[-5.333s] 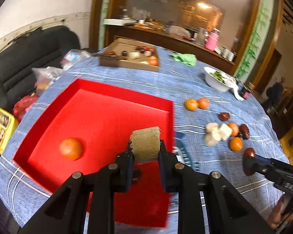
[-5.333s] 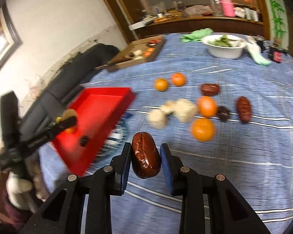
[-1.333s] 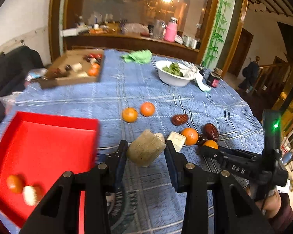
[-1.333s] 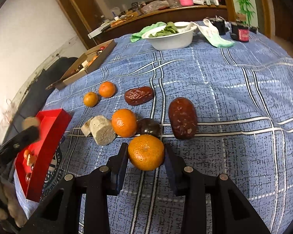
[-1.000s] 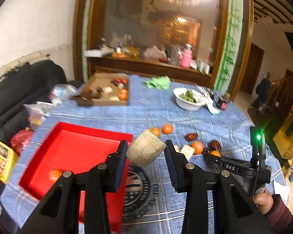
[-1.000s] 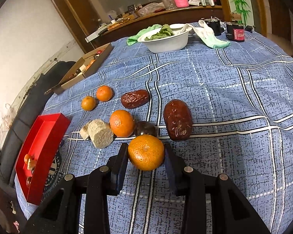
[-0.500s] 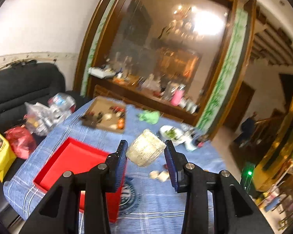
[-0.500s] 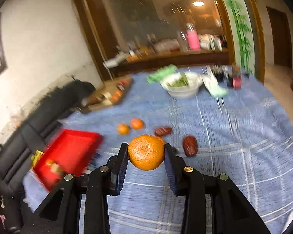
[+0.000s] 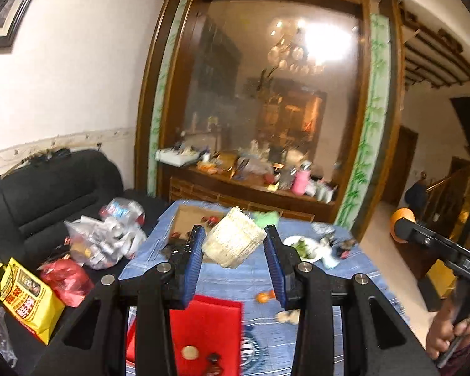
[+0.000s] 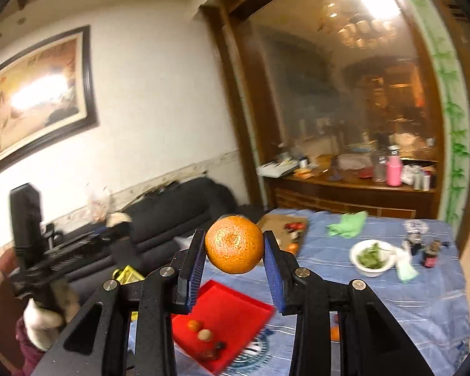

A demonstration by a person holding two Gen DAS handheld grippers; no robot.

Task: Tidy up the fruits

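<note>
Both grippers loaded, high above the red tray [image 10: 235, 313].
My left gripper [image 9: 234, 247] clamps one pale fibrous cylindrical chunk [image 9: 233, 242]; my right gripper [image 10: 234, 249] pinches one dimpled round mandarin [image 10: 234, 244].

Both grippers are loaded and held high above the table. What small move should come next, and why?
Probably lower both toward the red tray: the right gripper is shut on the orange, the left gripper on the pale fibrous chunk, and the tray already holds fruit.

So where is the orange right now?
In the right wrist view the orange sits mid-frame, clamped in the right hand-held gripper, up in the air above the red tray on the blue tablecloth.
</note>
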